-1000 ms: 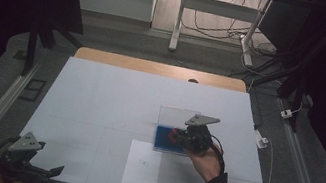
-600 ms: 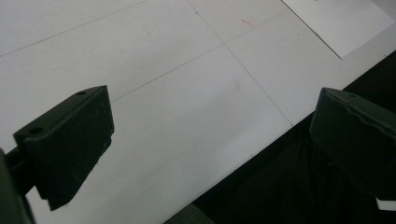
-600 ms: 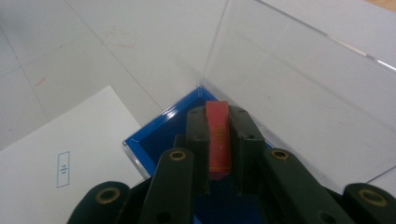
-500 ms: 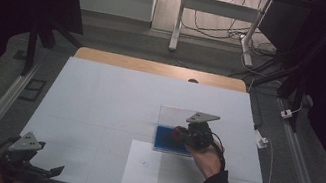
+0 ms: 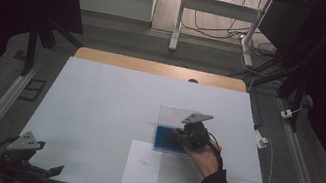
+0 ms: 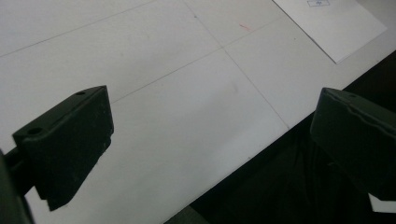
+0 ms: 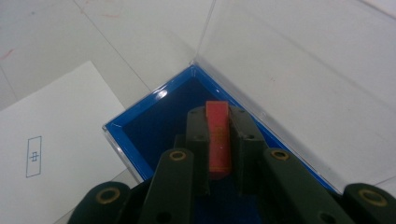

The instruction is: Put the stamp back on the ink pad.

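A small red block is clamped between the two black jaws of the right gripper. The jaws are drawn narrow, and the block is pressed on both of its long sides; its upper end stands a little above the jaw tips. In the right gripper view the block is seen over the blue inside of a box, close to the corner where the blue walls meet. Whether the block touches the blue floor cannot be told.

The box has a clear lid, which is opened and stands up behind the blue tray. In the high view the box is found on the right half of the white table, and the right gripper is held at its right edge by the person's right hand.

Just beside the box, toward the person, a white paper sheet lies flat on the table. A small drawn rectangle is printed on it.

The left gripper is kept well apart, at the near left corner of the table. Its jaws are spread wide, with nothing between them, partly over the table edge.
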Demonstrator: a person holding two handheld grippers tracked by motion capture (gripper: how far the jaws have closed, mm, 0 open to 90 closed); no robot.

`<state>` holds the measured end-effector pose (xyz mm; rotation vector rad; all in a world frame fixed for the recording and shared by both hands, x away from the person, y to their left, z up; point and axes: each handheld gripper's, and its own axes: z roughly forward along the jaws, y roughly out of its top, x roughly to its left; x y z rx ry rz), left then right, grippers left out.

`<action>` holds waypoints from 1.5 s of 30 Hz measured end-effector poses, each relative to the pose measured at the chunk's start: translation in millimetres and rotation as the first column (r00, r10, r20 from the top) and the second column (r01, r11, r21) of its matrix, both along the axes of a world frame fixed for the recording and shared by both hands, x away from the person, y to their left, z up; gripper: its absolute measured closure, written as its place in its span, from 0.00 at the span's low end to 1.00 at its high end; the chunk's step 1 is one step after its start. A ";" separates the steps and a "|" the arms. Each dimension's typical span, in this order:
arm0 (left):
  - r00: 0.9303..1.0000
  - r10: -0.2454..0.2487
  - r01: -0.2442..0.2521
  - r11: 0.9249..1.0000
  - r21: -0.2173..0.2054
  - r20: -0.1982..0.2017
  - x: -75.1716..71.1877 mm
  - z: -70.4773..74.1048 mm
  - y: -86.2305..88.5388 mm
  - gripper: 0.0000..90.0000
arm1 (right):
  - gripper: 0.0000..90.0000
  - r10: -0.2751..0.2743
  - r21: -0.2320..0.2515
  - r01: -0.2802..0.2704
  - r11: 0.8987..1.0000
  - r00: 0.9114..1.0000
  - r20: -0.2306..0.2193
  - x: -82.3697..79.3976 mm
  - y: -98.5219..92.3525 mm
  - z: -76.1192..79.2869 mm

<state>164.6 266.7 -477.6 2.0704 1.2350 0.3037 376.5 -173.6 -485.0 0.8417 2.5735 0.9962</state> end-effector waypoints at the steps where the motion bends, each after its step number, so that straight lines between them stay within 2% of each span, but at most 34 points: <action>1: 1.000 0.002 -0.002 1.000 -0.002 0.000 0.0 0.1 0.3 0.00 | 0.89 0.002 -0.005 -0.002 1.000 1.000 0.001 0.2 0.5 -0.8; 3: 1.000 0.006 -0.006 1.000 -0.007 0.003 -0.3 0.3 0.5 0.00 | 0.89 0.005 -0.024 -0.005 1.000 1.000 0.004 0.7 1.1 -2.1; 6: 1.000 0.008 -0.008 1.000 -0.006 0.006 -0.5 0.7 0.4 0.00 | 0.89 0.003 -0.022 -0.003 1.000 1.000 0.001 0.8 1.6 -2.7; 11: 1.000 0.008 -0.007 0.999 -0.038 0.020 -1.1 2.0 0.1 0.00 | 0.89 -0.001 -0.025 0.001 1.000 1.000 0.001 0.8 1.5 -3.0; 20: 1.000 -0.006 0.006 0.999 -0.036 0.005 0.2 1.0 -0.9 0.00 | 0.88 -0.005 -0.015 0.005 1.000 1.000 0.002 0.0 1.2 -3.1; 35: 1.000 -0.003 0.003 0.999 -0.037 0.001 0.2 0.8 -0.5 0.00 | 0.73 -0.030 0.051 0.030 0.998 1.000 0.006 -3.1 -3.4 5.0; 42: 1.000 -0.002 0.002 0.999 -0.039 0.000 0.2 0.8 -0.2 0.00 | 0.62 -0.036 0.077 0.037 0.996 0.999 -0.011 -5.9 -7.8 8.2; 45: 1.000 -0.001 0.001 0.999 -0.040 0.000 0.3 0.7 0.1 0.00 | 0.54 -0.035 0.086 0.036 0.996 0.999 -0.011 -8.4 -10.0 10.8</action>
